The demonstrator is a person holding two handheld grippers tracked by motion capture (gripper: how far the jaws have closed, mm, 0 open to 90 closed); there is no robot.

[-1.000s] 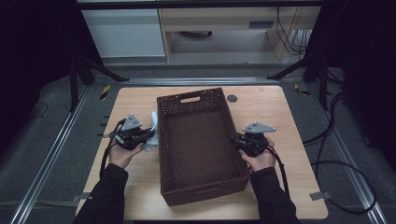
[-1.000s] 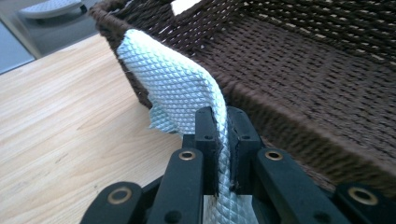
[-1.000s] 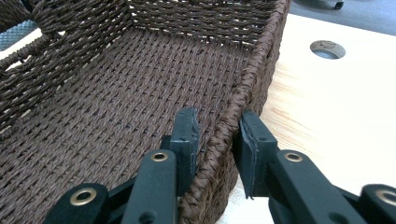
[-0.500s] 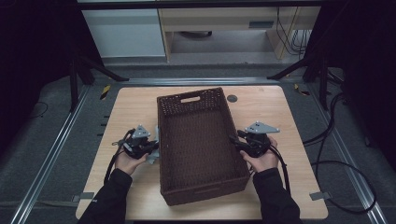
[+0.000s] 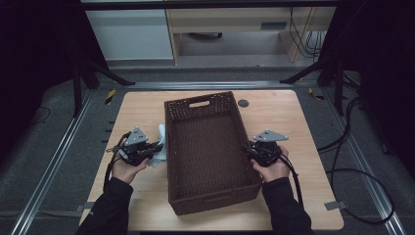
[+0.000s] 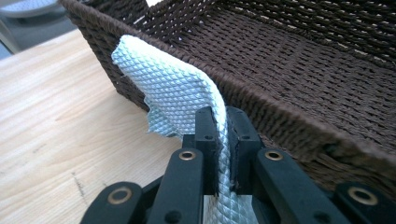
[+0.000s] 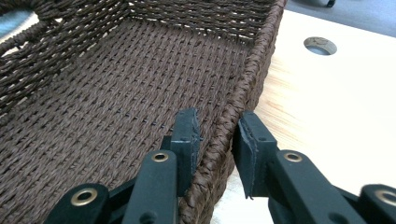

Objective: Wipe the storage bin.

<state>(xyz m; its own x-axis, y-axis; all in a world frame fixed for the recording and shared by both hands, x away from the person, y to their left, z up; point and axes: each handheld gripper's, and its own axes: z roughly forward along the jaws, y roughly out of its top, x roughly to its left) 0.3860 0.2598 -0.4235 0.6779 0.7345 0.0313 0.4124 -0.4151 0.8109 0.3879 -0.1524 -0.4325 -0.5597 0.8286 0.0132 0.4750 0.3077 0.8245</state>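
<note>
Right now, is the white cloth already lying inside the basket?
No, the cloth is clamped in the left gripper, draped against the basket rim's outer side.

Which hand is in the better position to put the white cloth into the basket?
Left. The left tool is shut on the white cloth, right at the basket rim. The right tool straddles the opposite rim, one jaw inside, one outside.

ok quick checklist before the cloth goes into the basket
1. Left gripper shut on the white cloth: ok.
2. Cloth lifted past the basket rim: not ok, it leans against the outer side wall.
3. Basket floor free to take it: ok.
4. Right gripper steadying the basket: jaws straddle the right rim; whether they pinch it, cannot tell.
5. Basket flat on the table: ok.
</note>
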